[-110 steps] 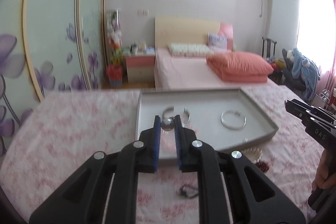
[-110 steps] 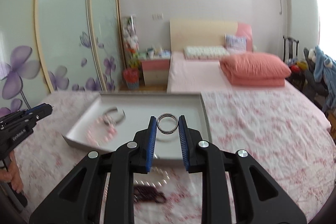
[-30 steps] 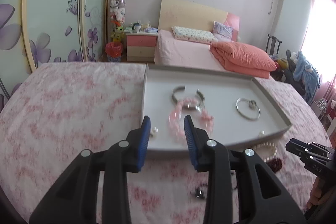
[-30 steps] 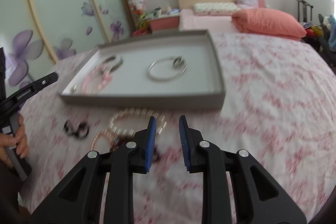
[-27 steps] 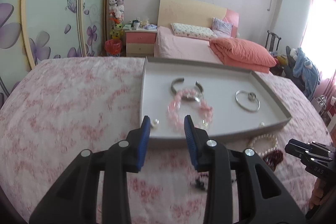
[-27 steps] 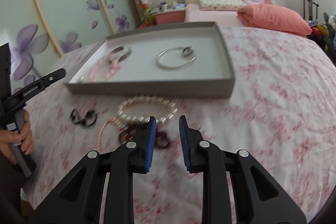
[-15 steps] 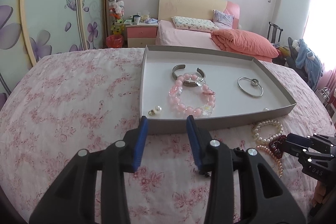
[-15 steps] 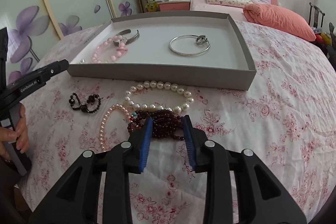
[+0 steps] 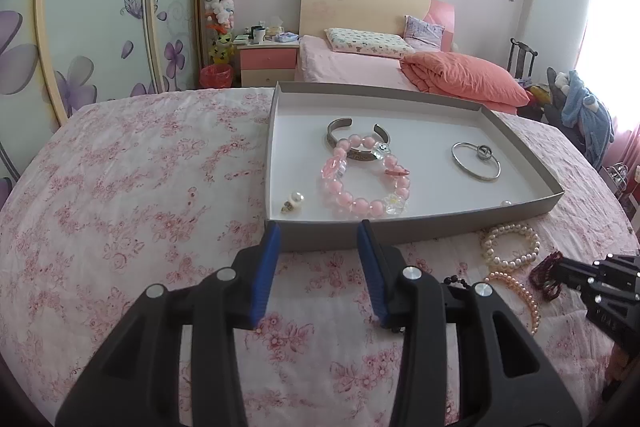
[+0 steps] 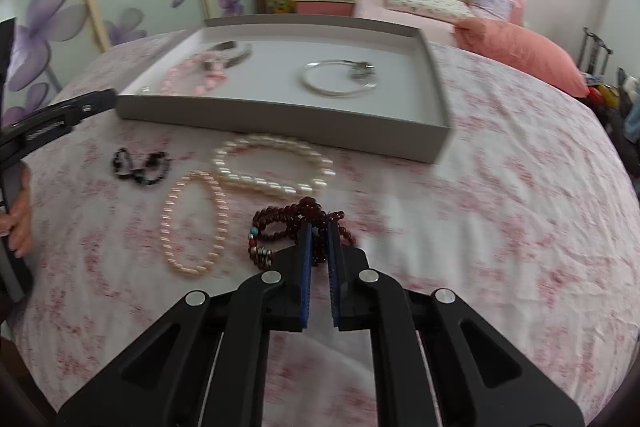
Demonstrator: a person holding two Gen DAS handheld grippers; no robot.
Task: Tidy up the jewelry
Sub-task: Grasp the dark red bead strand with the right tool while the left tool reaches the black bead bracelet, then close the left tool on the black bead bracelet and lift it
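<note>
- Here the right tool (image 10: 319, 227) is closed on the dark red beads (image 10: 280, 227); its blue pads pinch the strand between them, and the beads lie on the bed (image 10: 500, 187) in front of the tray (image 10: 280, 115), well apart from its front wall.
- The left tool (image 9: 317, 233) stands partly open and holds nothing; its jaws are spreading a little, and its tips are just before the front wall of the tray (image 9: 400, 231), near the left corner.
- Inside the tray, near the left front corner, lies a pearl earring (image 9: 294, 201).
- To the right of it in the tray lies a pink bracelet (image 9: 362, 183), and its far part rests over a metal cuff (image 9: 358, 139).
- Further right in the tray lies a thin silver bangle (image 9: 476, 161) with a small ring on its far side.
- A small pearl (image 9: 506, 203) sits against the front wall near the right corner of the tray.
- In front of the tray, on the bed, a white pearl bracelet (image 10: 272, 165) lies closest to the wall.
- A pale pink pearl strand (image 10: 194, 225) lies left of the beads and touches the white bracelet.
- A small black piece (image 10: 140, 165) lies further left, also in front of the tray.
- A hand (image 10: 18, 211) holds the handle of the left tool at the left edge of the right wrist view.
</note>
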